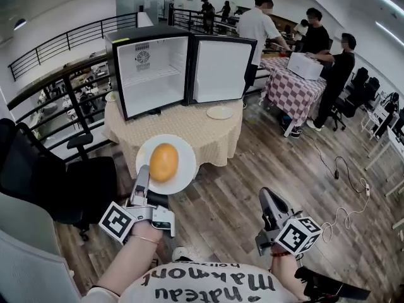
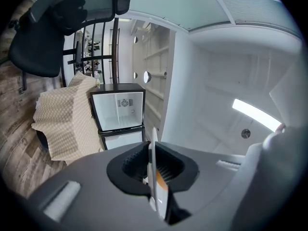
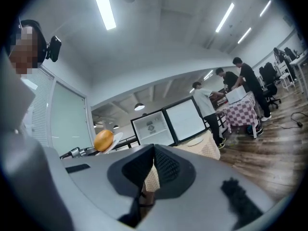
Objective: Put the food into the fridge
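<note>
A round orange-yellow bun (image 1: 163, 161) lies on a white plate (image 1: 183, 169). My left gripper (image 1: 142, 178) is shut on the plate's near rim and holds it in the air in front of the table. In the left gripper view the plate's edge (image 2: 153, 177) stands on end between the shut jaws. The small black fridge (image 1: 151, 68) stands open on the round cloth-covered table (image 1: 189, 128), its door (image 1: 219, 68) swung right and its white inside bare. My right gripper (image 1: 270, 201) is lower right, shut and holding nothing; its view shows the bun (image 3: 103, 139) and fridge (image 3: 150, 127).
A small white plate (image 1: 219, 112) lies on the table by the fridge door. A black office chair (image 1: 38, 175) stands at the left, beside a railing. Several people stand round a checkered table (image 1: 297, 87) at the back right. Cables lie on the wooden floor at the right.
</note>
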Action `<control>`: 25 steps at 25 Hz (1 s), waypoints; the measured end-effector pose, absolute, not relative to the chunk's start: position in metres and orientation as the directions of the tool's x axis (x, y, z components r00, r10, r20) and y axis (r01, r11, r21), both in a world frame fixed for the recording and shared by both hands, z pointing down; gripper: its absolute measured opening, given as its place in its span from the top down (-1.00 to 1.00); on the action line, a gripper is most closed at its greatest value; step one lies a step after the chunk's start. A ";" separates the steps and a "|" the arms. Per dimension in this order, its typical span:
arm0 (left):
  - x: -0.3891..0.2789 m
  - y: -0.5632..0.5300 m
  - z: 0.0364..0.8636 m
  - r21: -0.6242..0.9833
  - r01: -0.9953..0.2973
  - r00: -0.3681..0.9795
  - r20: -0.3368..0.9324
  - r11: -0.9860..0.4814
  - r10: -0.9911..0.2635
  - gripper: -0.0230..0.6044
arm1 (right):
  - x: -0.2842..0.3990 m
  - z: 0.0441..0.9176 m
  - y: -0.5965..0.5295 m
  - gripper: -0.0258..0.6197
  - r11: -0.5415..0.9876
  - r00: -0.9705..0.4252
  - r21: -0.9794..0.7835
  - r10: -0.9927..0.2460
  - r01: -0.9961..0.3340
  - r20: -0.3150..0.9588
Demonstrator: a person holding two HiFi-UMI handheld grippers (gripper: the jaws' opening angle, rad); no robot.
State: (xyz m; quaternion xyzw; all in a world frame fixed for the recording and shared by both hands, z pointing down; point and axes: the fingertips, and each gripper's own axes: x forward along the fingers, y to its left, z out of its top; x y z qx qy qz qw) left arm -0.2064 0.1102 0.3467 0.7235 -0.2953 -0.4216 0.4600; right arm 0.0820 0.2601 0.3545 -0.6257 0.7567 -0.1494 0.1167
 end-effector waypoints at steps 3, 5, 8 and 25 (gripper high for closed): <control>-0.214 0.058 0.335 0.906 -0.057 0.463 -0.348 -0.419 -0.815 0.88 | 0.082 0.337 0.202 0.87 0.185 -0.186 -0.382 -0.982 -0.906 -0.033; -0.218 0.026 0.330 0.900 -0.076 0.456 -0.351 -0.429 -0.818 0.88 | 0.081 0.331 0.165 0.87 0.207 -0.199 -0.394 -0.978 -0.896 -0.062; -0.225 -0.015 0.323 0.893 -0.087 0.442 -0.362 -0.441 -0.821 0.88 | 0.075 0.329 0.118 0.87 0.241 -0.228 -0.398 -0.970 -0.885 -0.079; -0.203 -0.144 0.350 0.922 -0.133 0.401 -0.286 -0.364 -0.870 0.88 | 0.114 0.404 0.001 0.87 0.164 -0.233 -0.430 -0.966 -0.888 0.112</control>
